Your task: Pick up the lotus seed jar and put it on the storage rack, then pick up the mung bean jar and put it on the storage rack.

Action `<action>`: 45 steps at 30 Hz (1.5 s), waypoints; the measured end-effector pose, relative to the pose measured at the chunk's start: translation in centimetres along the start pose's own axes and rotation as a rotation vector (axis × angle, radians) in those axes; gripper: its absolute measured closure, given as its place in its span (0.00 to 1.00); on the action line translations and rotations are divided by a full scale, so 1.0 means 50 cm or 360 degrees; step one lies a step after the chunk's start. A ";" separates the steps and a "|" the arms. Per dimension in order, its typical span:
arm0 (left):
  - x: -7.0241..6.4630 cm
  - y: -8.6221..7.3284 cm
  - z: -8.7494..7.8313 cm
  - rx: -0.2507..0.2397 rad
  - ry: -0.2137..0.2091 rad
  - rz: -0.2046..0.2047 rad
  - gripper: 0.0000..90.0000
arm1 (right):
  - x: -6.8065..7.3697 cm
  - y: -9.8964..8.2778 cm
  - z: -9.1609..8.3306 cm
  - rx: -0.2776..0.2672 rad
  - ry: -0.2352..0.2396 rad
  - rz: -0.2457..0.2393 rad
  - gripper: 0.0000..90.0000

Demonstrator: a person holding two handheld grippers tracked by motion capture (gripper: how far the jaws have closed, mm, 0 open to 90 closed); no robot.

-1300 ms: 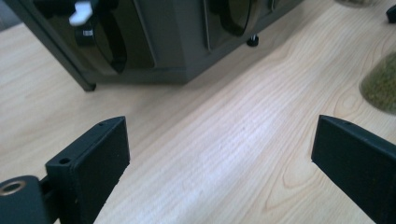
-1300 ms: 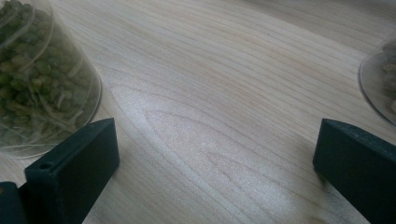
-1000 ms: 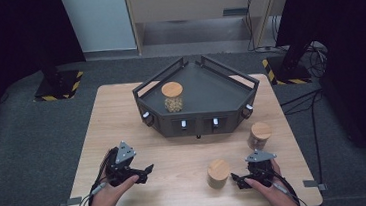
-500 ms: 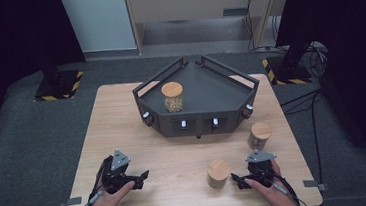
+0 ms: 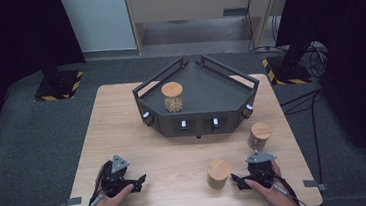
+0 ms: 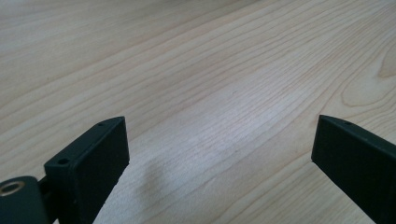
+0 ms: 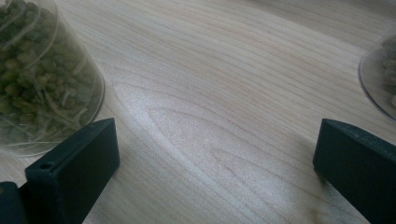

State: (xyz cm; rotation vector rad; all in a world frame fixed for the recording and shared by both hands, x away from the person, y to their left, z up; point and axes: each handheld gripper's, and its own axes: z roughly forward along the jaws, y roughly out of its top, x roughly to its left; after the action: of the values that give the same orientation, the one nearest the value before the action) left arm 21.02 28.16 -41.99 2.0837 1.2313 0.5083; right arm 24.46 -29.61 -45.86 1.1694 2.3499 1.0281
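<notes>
On the table (image 5: 122,118), near edge: left gripper (image 5: 136,181) low over bare wood, jaws wide apart, nothing between them. Right gripper (image 5: 238,181) likewise gaping and empty (both views agree), just beside the near jar (image 5: 218,173); second jar (image 5: 258,135) close behind it, third in the tray (image 5: 220,87)

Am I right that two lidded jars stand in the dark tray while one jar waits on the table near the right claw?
Not quite: the numbers are swapped. The high view shows one jar in the tray, inside the dark tray, and two on the table near the right claw: the near jar beside it and the far jar just beyond.
</notes>
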 end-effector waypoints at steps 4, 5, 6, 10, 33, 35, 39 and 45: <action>0.000 -0.006 0.000 0.0015 0.0010 -0.0005 0.03 | 0.001 -0.001 -0.001 0.0000 -0.0001 -0.0002 0.00; 0.000 -0.008 0.001 0.0016 0.0009 -0.0007 0.03 | 0.001 -0.001 -0.001 0.0000 -0.0001 -0.0001 0.00; 0.000 -0.010 0.002 0.0015 0.0008 -0.0012 0.03 | 0.001 -0.001 -0.001 0.0000 -0.0001 -0.0001 0.00; 0.000 -0.019 0.010 0.0016 0.0000 -0.0033 0.03 | 0.002 -0.002 -0.002 0.0000 0.0000 -0.0001 0.00; -0.010 -0.035 0.029 0.0015 0.0037 0.0011 0.01 | 0.004 -0.005 -0.005 0.0000 0.0001 -0.0004 0.00; -0.010 -0.035 0.029 0.0014 0.0037 0.0010 0.01 | 0.004 -0.005 -0.006 0.0000 0.0004 -0.0007 0.00; -0.011 -0.035 0.029 0.0015 0.0039 0.0009 0.01 | 0.000 -0.008 -0.010 -0.0002 0.0020 -0.0019 0.02; -0.009 -0.032 0.031 0.0025 0.0026 0.0011 0.00 | 0.001 -0.019 -0.032 -0.0054 0.0027 -0.0051 0.03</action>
State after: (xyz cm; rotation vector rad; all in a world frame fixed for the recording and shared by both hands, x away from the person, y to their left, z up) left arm 20.77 27.81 -44.21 2.1011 1.2416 0.5211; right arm 23.03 -30.67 -45.45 1.1113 2.3468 1.0672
